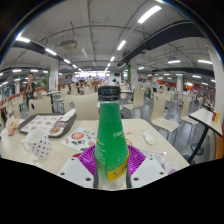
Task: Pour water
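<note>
Gripper view: jaws clamped on the green bottle (110, 135), mid-frame, held above the surface (150, 140). Its cap looks on; tipping toward the cup (38, 146) lower left could loosen that grip.

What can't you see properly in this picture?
- Gripper view: the bottom of the green plastic bottle with the black cap is hidden between the tongs, which press on it.
- The patterned white paper cup interior: faces away.
- Items on the tray: too small.
- Bottle's water level: unclear through the green plastic.
</note>
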Demonstrator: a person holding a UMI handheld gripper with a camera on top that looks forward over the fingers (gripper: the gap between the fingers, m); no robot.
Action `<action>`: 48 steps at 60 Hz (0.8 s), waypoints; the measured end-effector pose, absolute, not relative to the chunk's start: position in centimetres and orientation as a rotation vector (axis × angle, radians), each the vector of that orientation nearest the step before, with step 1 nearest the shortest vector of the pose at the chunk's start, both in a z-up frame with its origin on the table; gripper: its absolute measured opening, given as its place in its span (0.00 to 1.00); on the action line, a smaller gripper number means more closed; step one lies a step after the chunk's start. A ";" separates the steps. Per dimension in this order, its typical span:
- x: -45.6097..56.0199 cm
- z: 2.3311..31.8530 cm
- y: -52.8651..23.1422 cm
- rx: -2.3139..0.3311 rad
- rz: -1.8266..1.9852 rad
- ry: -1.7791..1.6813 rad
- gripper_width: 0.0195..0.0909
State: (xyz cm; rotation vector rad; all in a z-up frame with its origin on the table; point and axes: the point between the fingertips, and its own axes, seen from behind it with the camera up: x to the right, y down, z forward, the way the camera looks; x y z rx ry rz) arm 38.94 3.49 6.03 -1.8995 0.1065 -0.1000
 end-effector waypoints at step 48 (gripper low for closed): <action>29.7 16.4 12.2 -1.234 -1.827 -1.722 0.23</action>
